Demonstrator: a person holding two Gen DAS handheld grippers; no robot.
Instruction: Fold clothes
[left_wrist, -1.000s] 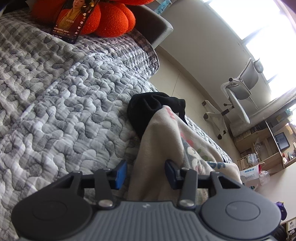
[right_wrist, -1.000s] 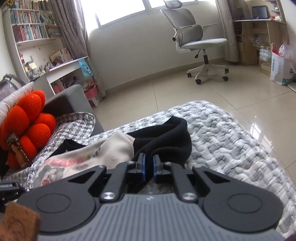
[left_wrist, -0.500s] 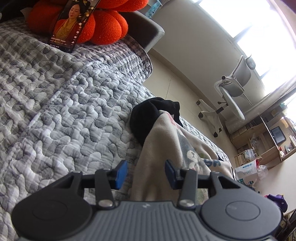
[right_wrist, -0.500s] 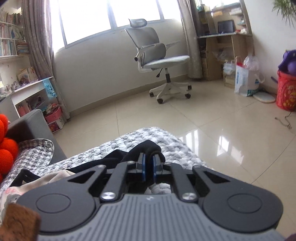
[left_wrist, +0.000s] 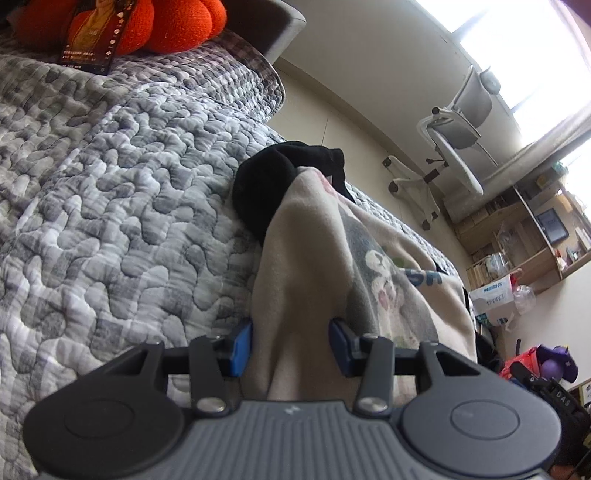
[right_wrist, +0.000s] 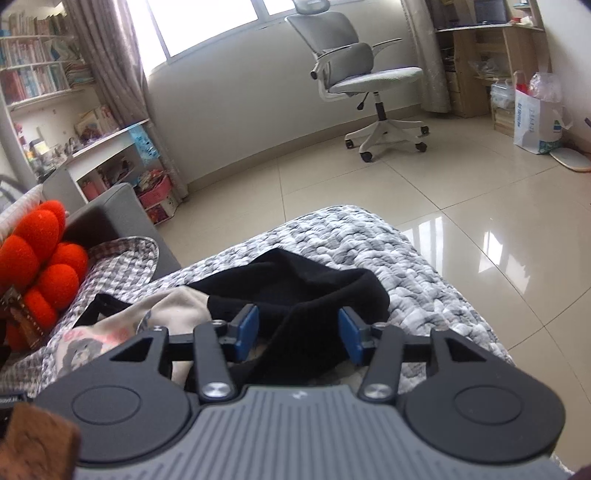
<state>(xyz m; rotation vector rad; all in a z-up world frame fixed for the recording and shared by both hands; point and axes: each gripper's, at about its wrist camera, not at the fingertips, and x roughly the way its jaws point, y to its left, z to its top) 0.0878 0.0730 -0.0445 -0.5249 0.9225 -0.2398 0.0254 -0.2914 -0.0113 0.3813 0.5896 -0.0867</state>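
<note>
Cloth fills your left hand-held gripper (left_wrist: 291, 341): it pinches the beige top (left_wrist: 332, 266), which runs lengthwise away across the bed (left_wrist: 110, 177). Your right hand-held gripper (right_wrist: 298, 334) is opening, its pads clear of the black garment (right_wrist: 306, 295) between them.
</note>
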